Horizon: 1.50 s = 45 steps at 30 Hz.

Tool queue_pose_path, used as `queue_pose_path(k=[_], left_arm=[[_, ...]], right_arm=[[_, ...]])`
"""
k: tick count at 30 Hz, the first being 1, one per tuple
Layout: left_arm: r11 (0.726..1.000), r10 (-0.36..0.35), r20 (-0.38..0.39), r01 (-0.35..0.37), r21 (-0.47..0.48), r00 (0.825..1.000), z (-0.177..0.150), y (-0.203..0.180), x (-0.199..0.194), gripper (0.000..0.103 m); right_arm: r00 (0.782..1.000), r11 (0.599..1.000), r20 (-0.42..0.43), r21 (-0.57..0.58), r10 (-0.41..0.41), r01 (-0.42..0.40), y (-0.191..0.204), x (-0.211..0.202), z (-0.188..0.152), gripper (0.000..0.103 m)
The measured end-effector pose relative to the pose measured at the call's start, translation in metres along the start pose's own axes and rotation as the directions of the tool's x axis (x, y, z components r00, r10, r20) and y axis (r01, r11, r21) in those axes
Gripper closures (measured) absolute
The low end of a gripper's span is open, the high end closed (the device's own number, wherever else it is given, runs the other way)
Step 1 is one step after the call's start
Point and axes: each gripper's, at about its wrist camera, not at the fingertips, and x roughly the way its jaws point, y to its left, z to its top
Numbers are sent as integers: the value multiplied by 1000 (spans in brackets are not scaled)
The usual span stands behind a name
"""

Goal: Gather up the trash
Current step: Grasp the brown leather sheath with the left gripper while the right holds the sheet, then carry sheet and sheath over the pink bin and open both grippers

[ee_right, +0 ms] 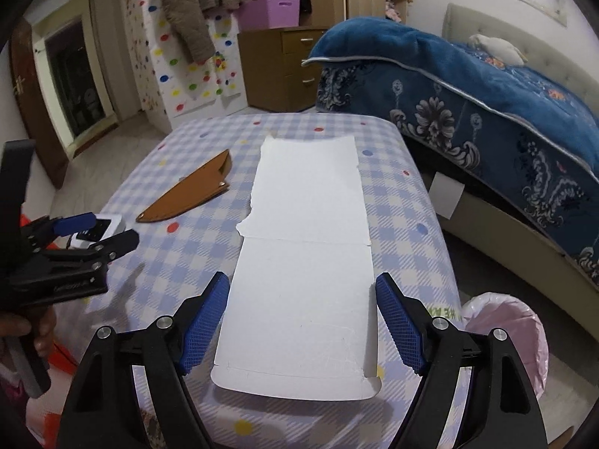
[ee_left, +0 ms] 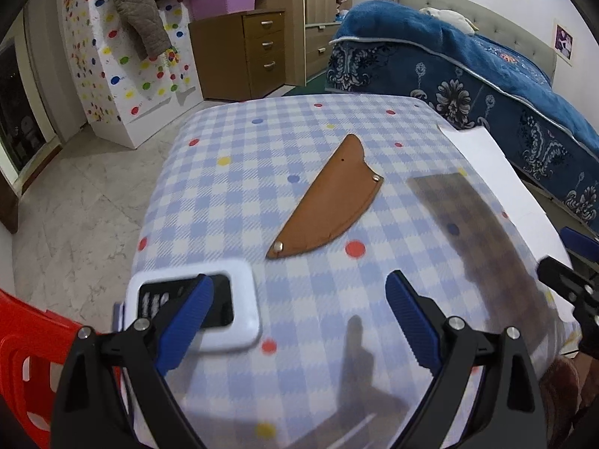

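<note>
No legible text; white lettering on black label blurred.

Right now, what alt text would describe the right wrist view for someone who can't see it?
Open blue-tipped right tongs hover over a flattened white cardboard sheet on a checked tablecloth. A brown leather sheath lies to the left, the left tongs at the left edge, and a pink-lined bin stands at lower right.

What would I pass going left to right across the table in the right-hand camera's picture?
The other tool, the small white device behind it → brown leather sheath → torn white cardboard → pink-lined bin beside the table.
</note>
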Motion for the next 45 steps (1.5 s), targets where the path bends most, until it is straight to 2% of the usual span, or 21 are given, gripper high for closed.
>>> queue_pose_path(k=[6, 11, 14, 17, 20, 22, 25, 31, 32, 33, 34, 37, 39, 41, 42, 43, 45], left_arm=[[1000, -6, -32, 7, 25, 999, 22, -3, 32, 13], [998, -18, -66, 22, 66, 998, 35, -13, 58, 20], [996, -28, -59, 32, 78, 998, 42, -16, 64, 22], [994, -51, -54, 56, 91, 997, 46, -17, 67, 28], [992, -65, -42, 69, 108, 997, 45, -20, 65, 36], [989, -73, -40, 78, 128, 996, 42, -25, 61, 50], [986, -100, -56, 107, 127, 993, 37, -32, 53, 57], [975, -200, -20, 201, 94, 980, 19, -49, 11, 59], [972, -216, -9, 216, 95, 976, 16, -54, 2, 69], [965, -242, -12, 242, 99, 970, 14, -60, -5, 97], [961, -260, -9, 260, 92, 966, 12, -64, -12, 101], [958, -261, 5, 259, 126, 965, 8, -81, -23, 101], [963, -222, 11, 217, 160, 975, 6, -93, -24, 101], [964, -223, -17, 223, 142, 975, 4, -96, -19, 98], [964, -227, -27, 228, 134, 974, 2, -97, -18, 91], [965, -225, -31, 227, 131, 974, 1, -98, -17, 68], [968, -208, -19, 209, 136, 978, -2, -100, -17, 35]], right_arm=[[1000, 1000, -19, 12, -7, 7, -7, 13, 1, 24], [1000, 999, -28, 32, -9, 10, -16, 20, 3, 24], [1000, 999, -29, 39, -11, 12, -19, 23, 5, 24], [999, 999, -32, 48, -10, 12, -22, 25, 6, 24], [999, 999, -36, 53, -8, 10, -24, 26, 4, 24], [999, 998, -36, 55, -7, 9, -24, 25, 4, 24], [1000, 999, -28, 54, -6, 7, -24, 21, 3, 24], [1000, 996, -1, 90, 16, -16, -33, -3, -2, 24], [1000, 996, 6, 94, 12, -13, -34, -7, -4, 24], [1000, 995, 13, 97, 8, -9, -36, -13, -5, 24], [1000, 995, 21, 103, 3, -6, -39, -19, -7, 24], [999, 992, 41, 122, -16, 11, -48, -37, -15, 24], [998, 990, 45, 136, -31, 25, -55, -47, -22, 24], [998, 988, 50, 152, -43, 35, -63, -55, -28, 24], [997, 987, 52, 159, -48, 39, -67, -58, -30, 24], [997, 985, 54, 166, -53, 44, -71, -62, -33, 24], [997, 982, 51, 179, -61, 51, -78, -66, -38, 24]])
